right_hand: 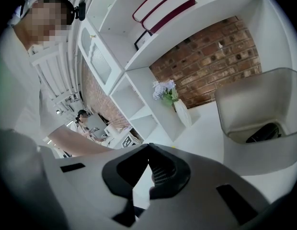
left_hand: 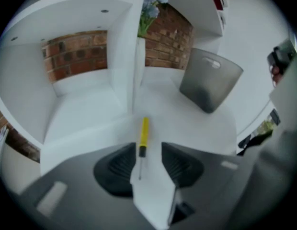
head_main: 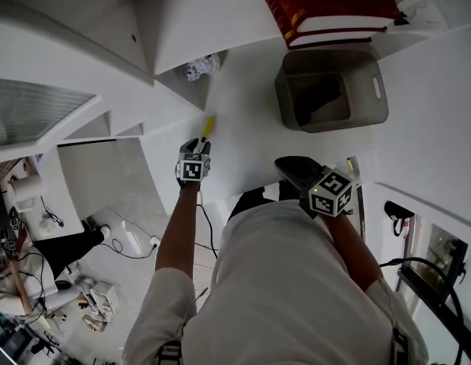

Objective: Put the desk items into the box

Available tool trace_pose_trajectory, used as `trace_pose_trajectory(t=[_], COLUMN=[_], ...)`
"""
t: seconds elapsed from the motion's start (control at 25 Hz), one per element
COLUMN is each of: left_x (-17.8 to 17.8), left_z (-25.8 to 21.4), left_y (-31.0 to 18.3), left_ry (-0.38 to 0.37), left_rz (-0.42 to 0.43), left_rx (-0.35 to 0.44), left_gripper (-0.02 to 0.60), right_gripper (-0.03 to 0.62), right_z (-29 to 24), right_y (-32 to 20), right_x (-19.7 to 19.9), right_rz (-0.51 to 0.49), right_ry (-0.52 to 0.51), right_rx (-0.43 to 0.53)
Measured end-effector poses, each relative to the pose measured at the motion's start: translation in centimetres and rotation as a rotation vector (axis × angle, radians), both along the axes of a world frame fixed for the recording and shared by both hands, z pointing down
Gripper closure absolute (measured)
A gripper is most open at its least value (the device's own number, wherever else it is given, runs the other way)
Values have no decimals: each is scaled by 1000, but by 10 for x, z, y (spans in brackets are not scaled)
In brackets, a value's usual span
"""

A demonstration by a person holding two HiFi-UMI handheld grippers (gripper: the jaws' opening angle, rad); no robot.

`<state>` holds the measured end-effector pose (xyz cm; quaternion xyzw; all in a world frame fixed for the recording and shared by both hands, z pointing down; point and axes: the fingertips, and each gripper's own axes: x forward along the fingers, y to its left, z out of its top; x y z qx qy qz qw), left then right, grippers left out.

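A white surface point(head_main: 243, 128) set among white shelving fills the head view, where a person in a pale shirt works with a gripper in each hand. The left arm stretches forward, forearm bare, tipping the left gripper point(left_hand: 148, 150) steeply down toward the surface's left edge. The right arm stays bent close to the body, with the right gripper point(right_hand: 148, 147) angled only slightly down and facing the grey box point(head_main: 380, 90). The box stands at the back of the surface, just below a stack of red books point(head_main: 327, 2) on the shelf above, and already has a dark item point(head_main: 319, 97) inside. The left gripper is released, its jaws spread to either side of a yellow-handled screwdriver point(left_hand: 144, 131) that lies flat on the surface, its thin shaft between the pads but untouched. The right gripper is clenched, tips together, on nothing.
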<state>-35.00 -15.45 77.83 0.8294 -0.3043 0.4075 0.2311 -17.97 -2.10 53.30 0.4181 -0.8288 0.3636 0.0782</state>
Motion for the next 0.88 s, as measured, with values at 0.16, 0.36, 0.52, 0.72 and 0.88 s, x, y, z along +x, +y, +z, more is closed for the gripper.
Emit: trace_pose_trajectory(t=[0.16,0.36,0.52,0.72,0.88], left_x=[5,8,7,0,2], left_z=[13,30,40,48,50], left_y=[-7,-8,-10,-12,-14], left_ry=[-7,-39,-57,-98,-104], left_rz=[15,42,44,26,25], left_rx=[-32,-69,-82,-84,-63], left_gripper=[431,423,423,423,428], right_gripper=[594,594,594,594,594], right_z=[2,8,13,22,26], right_y=[-7,-10,-12,-13,-15], right_x=[0,1,1,-1,-2], right_rz=[15,14,20,15,16], right_ry=[-2,2,-8,-21,-30], right_rx=[-8,-21,-36,-62,-69])
